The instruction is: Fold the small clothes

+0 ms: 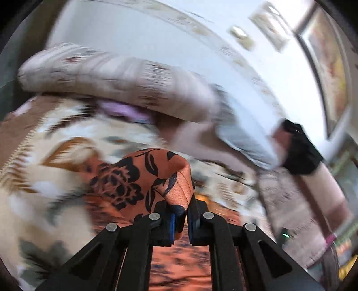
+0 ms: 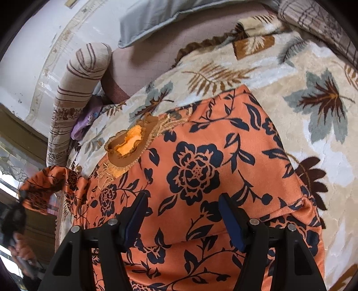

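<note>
An orange garment with a dark floral print lies spread on a leaf-patterned blanket, its gathered brown neckline at upper left. My right gripper is open just above the cloth, its jaws wide apart and empty. My left gripper is shut on a corner of the same orange garment and holds it lifted off the blanket. That lifted sleeve end also shows in the right wrist view at far left, with the blurred left gripper below it.
A striped bolster pillow and a grey pillow lie beyond the garment by the white wall. A purple cloth is tucked beside the bolster. The left wrist view is motion-blurred.
</note>
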Demonstrator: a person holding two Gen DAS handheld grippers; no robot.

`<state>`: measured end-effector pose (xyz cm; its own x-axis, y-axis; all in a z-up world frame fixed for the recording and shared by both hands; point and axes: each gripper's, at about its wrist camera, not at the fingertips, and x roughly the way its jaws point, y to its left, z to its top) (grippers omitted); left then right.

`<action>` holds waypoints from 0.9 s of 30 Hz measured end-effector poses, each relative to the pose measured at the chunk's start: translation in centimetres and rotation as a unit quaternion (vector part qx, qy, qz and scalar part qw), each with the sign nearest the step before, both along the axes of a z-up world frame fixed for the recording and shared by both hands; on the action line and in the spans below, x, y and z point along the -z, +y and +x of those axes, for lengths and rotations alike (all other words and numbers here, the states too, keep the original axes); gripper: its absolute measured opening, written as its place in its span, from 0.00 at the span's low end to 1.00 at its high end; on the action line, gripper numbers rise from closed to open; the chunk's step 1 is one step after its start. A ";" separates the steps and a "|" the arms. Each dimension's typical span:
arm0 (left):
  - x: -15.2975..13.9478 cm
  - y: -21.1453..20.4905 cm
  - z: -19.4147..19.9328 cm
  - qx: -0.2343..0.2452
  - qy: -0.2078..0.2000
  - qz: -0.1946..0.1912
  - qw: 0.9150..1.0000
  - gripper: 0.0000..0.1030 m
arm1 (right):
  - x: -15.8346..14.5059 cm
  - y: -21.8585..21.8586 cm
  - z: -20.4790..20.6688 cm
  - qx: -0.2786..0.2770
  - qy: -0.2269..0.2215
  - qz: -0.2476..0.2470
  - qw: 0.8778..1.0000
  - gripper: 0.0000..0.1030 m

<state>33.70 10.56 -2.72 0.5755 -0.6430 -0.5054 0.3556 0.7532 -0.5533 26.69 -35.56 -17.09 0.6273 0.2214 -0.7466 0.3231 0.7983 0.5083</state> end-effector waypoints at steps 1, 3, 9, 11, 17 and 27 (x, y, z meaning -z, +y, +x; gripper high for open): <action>-0.5 -1.3 -0.4 0.018 -0.001 -0.006 1.000 0.08 | -0.3 0.0 -0.1 0.000 -0.005 -0.003 1.000 0.68; -1.4 -4.8 -1.3 0.069 0.002 -0.029 0.997 0.08 | -0.8 -0.1 -0.2 0.001 -0.015 -0.003 1.000 0.68; -1.5 -14.6 -3.7 0.211 0.040 -0.093 0.972 0.14 | -1.7 -1.4 -0.7 0.012 -0.032 0.014 0.999 0.68; -0.5 -17.0 -3.9 0.249 0.073 -0.103 0.960 0.43 | -2.0 -2.3 -1.0 0.021 -0.043 0.029 0.998 0.68; 0.7 -13.9 -1.3 0.181 0.076 -0.089 0.977 0.73 | -1.7 -5.6 -1.9 0.053 -0.077 0.139 0.986 0.80; 8.4 -4.3 4.4 -0.035 0.114 0.088 0.989 0.74 | 1.6 -3.4 -0.7 -0.018 0.070 0.154 0.986 0.80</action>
<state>38.10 6.28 -11.08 0.4740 -0.4965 -0.7272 0.1803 0.8631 -0.4718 26.03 -38.96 -18.70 0.5113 0.4702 -0.7194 0.3818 0.6256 0.6803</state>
